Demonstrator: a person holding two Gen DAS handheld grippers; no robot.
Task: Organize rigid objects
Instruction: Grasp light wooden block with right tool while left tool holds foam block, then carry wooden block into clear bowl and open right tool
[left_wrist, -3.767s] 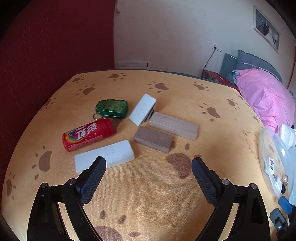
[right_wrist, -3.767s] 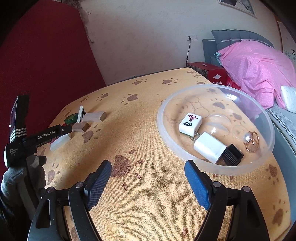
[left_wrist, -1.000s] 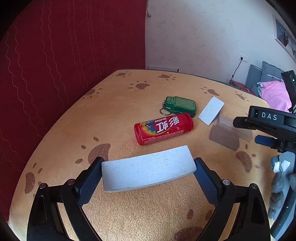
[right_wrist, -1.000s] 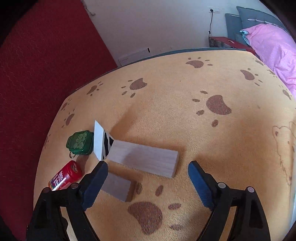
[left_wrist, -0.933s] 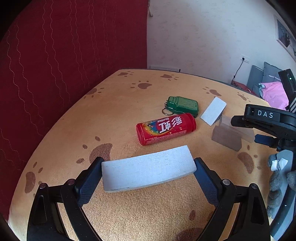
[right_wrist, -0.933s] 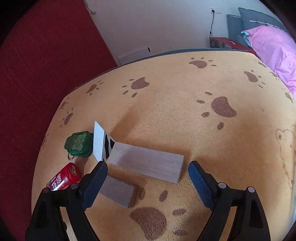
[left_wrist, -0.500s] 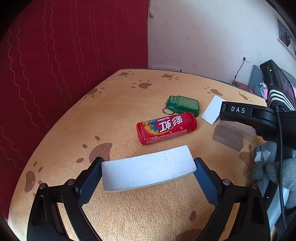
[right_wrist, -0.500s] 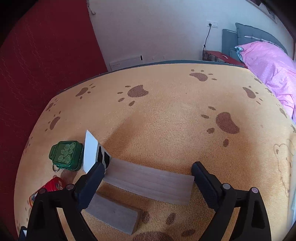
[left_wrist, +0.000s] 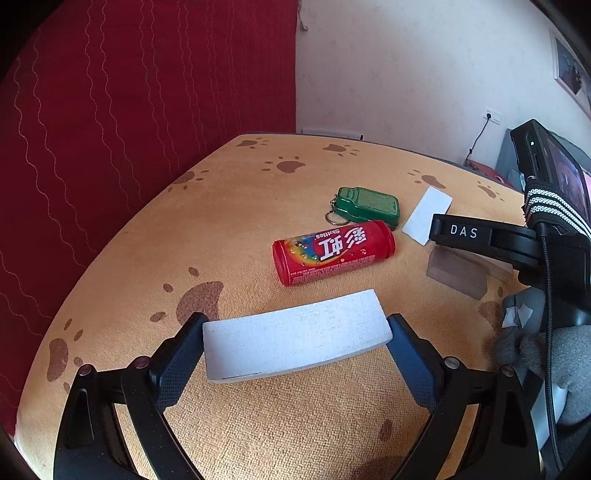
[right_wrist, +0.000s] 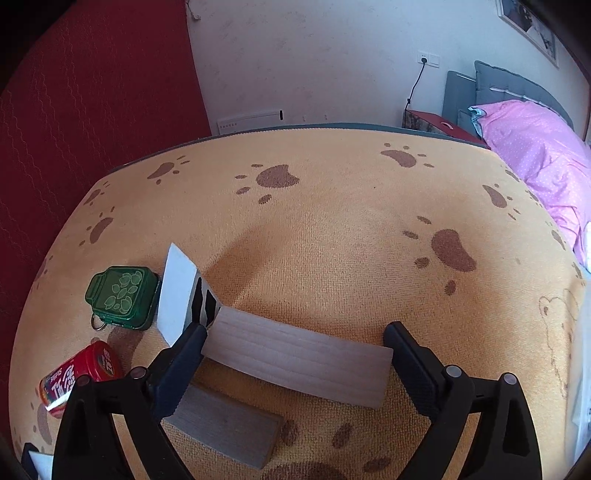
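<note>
White block (left_wrist: 295, 341) clamped endwise in left tongs (left_wrist: 295, 347); pale wooden block (right_wrist: 295, 356) between right tongs (right_wrist: 295, 363) (wide apart).

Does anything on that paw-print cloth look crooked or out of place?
One thing: the white card stands tilted on its edge, apparently propped against the end of the light wooden block, while the green tin and red candy tube lie flat. Nothing looks spilled or broken.
</note>
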